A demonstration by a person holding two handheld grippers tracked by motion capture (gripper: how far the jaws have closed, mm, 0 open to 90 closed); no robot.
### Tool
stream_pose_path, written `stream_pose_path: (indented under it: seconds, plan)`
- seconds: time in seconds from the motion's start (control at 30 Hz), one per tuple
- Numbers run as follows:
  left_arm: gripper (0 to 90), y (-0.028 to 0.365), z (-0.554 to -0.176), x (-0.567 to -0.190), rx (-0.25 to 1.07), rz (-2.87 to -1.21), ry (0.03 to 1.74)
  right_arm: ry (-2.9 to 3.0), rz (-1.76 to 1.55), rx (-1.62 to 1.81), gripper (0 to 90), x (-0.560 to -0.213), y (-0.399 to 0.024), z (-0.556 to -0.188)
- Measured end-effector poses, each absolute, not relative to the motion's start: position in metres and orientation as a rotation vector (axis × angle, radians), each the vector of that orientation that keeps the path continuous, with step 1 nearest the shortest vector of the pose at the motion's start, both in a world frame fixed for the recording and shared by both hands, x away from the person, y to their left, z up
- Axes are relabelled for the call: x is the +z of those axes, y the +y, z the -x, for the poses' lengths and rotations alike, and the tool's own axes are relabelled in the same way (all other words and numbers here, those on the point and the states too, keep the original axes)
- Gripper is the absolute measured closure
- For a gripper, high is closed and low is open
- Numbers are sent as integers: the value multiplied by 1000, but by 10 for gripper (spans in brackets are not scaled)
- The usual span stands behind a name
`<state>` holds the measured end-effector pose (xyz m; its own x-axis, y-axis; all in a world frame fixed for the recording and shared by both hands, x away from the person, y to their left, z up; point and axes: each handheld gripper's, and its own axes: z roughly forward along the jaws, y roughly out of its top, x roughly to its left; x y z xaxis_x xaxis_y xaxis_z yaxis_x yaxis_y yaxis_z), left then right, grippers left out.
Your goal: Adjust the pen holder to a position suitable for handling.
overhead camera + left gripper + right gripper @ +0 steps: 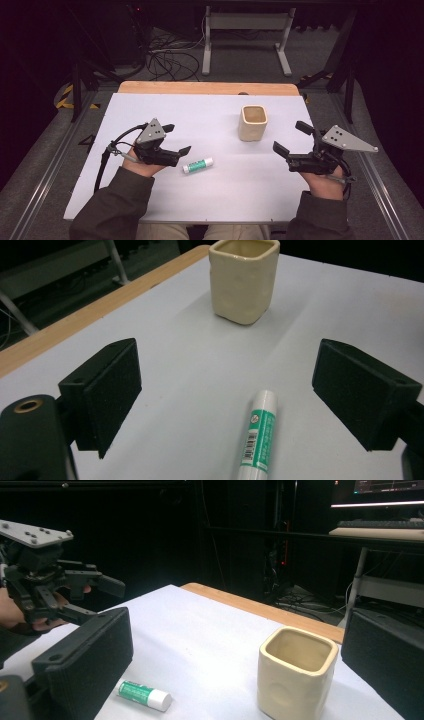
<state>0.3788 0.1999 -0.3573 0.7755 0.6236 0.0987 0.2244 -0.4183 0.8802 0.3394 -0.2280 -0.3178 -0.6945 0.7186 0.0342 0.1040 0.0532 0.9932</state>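
A white table (165,107) with a bare wooden strip along its far edge is seen from above, with a person's forearms in dark sleeves entering from the near side. The left claw (177,139) is held above the near-left part of the table, its jaws spread wide and nothing gripped between them. A grey three-cornered plate is carried on top of it, and a black cable is looped off its left side.

A glue stick (198,165), white-capped with a green label, is laid flat on the table just to the right of the left claw. In the left gripper view the glue stick (258,434) is seen lying on the table between the two parted jaws, nearer the right-hand one and touched by neither.

A cream square cup (253,122) is stood upright right of centre, toward the far edge, well apart from the glue stick. Its inside is shown hollow, with nothing visible in it, in the right gripper view (296,678).

The right claw (293,137) is held near the table's right edge, released and empty, its jaws pointed toward the cup. From its own camera the cup is framed between its jaws, with the left claw (104,600) seen farther off at the left.

Cables and a white frame are visible on the floor beyond the table.
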Motion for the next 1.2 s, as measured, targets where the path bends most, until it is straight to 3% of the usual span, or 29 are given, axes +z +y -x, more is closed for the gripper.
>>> stream_pose_path:
  seconds: [1.2]
  plan:
    - [282, 144, -409, -407, 365, -2227, 613, 1890, -806, 1700, 13, -316, -226, -338]
